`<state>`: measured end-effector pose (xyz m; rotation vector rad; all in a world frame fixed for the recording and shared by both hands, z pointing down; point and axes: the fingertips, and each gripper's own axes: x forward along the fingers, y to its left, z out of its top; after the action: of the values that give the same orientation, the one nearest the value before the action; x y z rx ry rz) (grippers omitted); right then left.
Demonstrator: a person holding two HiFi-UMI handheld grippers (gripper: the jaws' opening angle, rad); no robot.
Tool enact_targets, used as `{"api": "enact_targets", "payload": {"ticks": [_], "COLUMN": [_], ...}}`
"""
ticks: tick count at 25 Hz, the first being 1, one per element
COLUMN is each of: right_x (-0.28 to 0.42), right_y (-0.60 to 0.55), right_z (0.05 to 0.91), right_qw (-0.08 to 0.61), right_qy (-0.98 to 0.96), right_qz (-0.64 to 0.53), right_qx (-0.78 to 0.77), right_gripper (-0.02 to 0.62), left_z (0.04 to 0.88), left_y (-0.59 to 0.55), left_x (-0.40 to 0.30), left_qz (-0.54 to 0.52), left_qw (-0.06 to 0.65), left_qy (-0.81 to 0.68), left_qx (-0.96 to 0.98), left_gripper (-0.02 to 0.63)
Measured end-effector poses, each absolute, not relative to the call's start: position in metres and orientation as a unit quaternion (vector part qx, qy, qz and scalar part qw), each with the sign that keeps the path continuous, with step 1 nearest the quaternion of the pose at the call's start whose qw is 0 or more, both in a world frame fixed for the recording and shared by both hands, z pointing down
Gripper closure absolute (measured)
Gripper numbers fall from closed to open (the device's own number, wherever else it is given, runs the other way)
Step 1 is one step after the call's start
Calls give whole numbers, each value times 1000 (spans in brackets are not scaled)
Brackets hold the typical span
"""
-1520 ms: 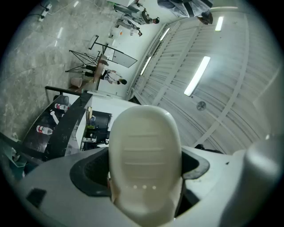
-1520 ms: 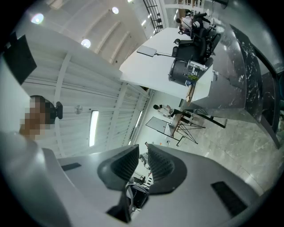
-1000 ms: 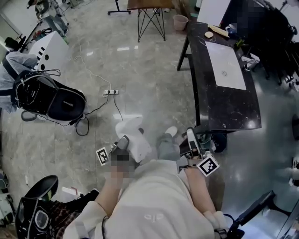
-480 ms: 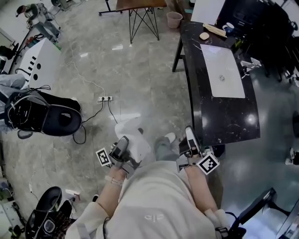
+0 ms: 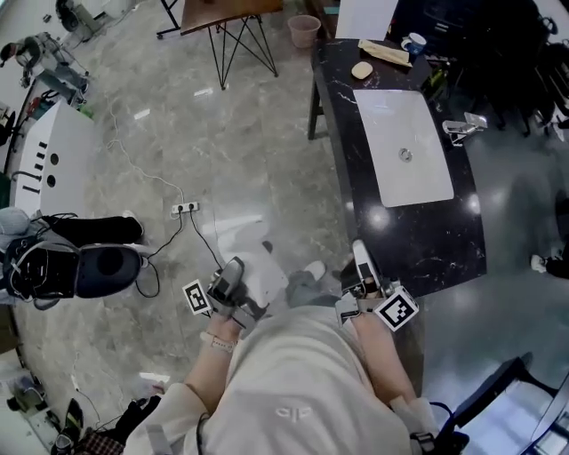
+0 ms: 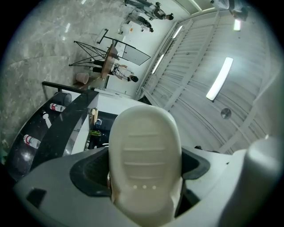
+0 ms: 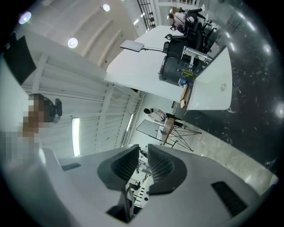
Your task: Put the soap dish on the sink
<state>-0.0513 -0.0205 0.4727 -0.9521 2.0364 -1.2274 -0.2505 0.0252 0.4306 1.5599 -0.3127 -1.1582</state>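
Note:
A cream oval soap dish (image 6: 144, 137) with ridges fills the left gripper view, and my left gripper (image 6: 144, 170) is shut on it. In the head view that left gripper (image 5: 233, 277) is held close to the body with the white soap dish (image 5: 258, 262) sticking forward over the floor. The white sink (image 5: 404, 147) is set in a black counter (image 5: 436, 240) ahead on the right, with its tap (image 5: 462, 129) on the right side. My right gripper (image 5: 358, 259) hangs near the counter's near end. Its jaws (image 7: 143, 162) are shut on nothing.
A bar of soap (image 5: 362, 69), a wooden piece (image 5: 384, 51) and a cup (image 5: 412, 42) lie at the counter's far end. A wire-legged table (image 5: 227, 22), a bin (image 5: 304, 29), a power strip (image 5: 185, 208) and a black bag (image 5: 84, 267) are on the marble floor.
The head view has swung, so the counter and sink now sit nearer the picture's middle and the bag further left. Both grippers stay by the body, the left still holding the dish.

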Motion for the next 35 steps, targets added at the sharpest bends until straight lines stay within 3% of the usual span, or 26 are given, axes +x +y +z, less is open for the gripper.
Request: {"api": "enact_targets", "payload": {"ticks": [10,19,35], "right_x": [25,76,109], "right_y": [-105,-114,-119], "right_z": [469,454,417], "right_qw": [337,384,441], "right_qy": [734,701,637], "right_qz": [-430,-387,-287], "right_qx": [-403,-461,-563], "right_gripper": [520,522,521], "left_z": [425,412,389], "left_y": [-100,-148,-195], "left_x": [-169,-105,-61], "left_qz": [-434,-384,-272], "left_qw": [585,613,648], "left_qy": [-70,0,106], "left_qx": [681,691,704], "left_gripper": [149,149,149]}}
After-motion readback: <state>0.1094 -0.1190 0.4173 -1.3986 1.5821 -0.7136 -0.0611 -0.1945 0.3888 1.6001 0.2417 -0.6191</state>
